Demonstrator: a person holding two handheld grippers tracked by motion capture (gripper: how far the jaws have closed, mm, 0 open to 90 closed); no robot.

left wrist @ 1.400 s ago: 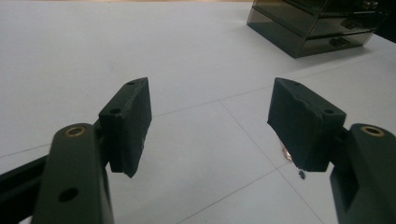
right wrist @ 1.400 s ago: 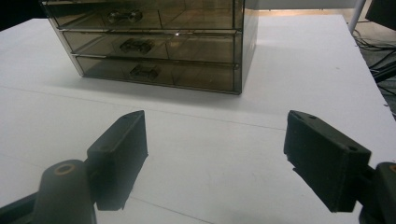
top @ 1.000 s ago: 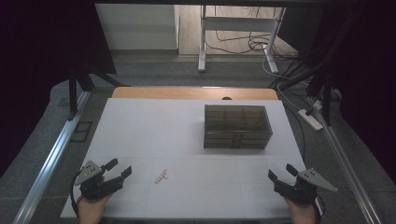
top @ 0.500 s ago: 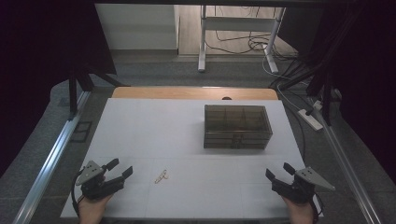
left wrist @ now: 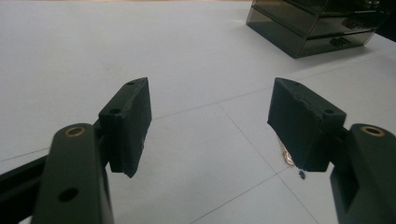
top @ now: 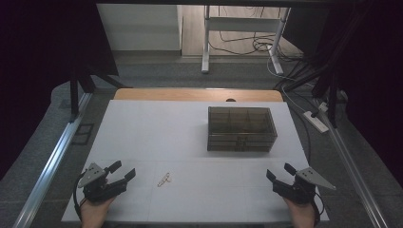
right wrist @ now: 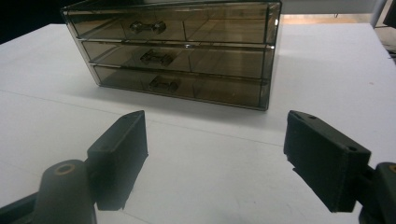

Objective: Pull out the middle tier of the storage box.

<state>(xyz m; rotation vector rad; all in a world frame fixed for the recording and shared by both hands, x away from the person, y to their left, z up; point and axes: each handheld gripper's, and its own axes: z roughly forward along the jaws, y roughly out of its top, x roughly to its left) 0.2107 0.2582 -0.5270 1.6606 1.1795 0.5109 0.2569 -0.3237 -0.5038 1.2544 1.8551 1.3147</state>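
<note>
The paper clip (top: 164, 179) is found just right of the left tool (top: 122, 172), jaws apart; the right tool (top: 279, 173), also apart, is farther.

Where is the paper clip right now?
In the high view the paper clip lies flat on the white table, near its front edge, just right of the open left gripper.
</note>
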